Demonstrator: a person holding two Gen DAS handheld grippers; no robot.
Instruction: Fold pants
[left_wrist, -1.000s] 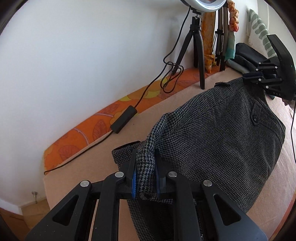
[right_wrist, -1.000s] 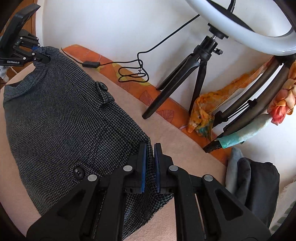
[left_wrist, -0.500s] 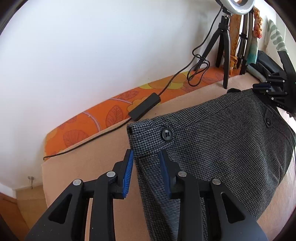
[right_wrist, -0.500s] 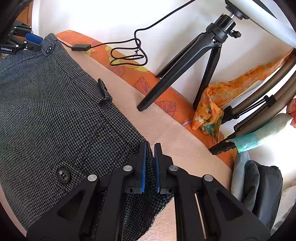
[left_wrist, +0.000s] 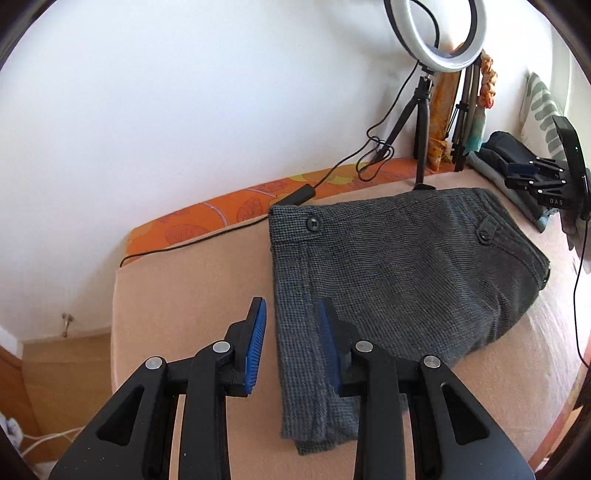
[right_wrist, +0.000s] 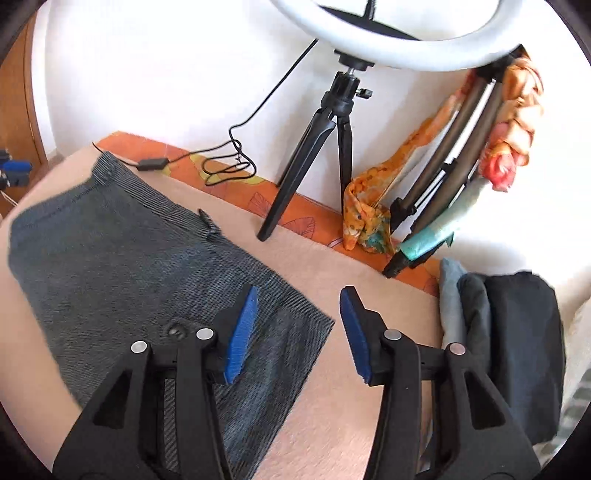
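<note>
Only lettering on show: white "DAS" on the black body of the right gripper, seen across the bed from the left wrist camera, and it looks cut off. The pants lie flat on the tan bed cover, a grey houndstooth weave, wool-like and nubbly, folded into a broad slab with the waistband towards the wall. A round black button sits on the waistband corner; a buttoned pocket flap shows further right. The left gripper hangs just above the near edge of the pants, its ribbed blue pads spread wide, holding nothing. The right gripper is likewise splayed apart above the cloth's corner, empty. Behind, a white ring light stands on a matte black tripod, its thin cable looped over an orange leaf-print sheet. Dark folded clothes are stacked to the right, smooth and soft.
</note>
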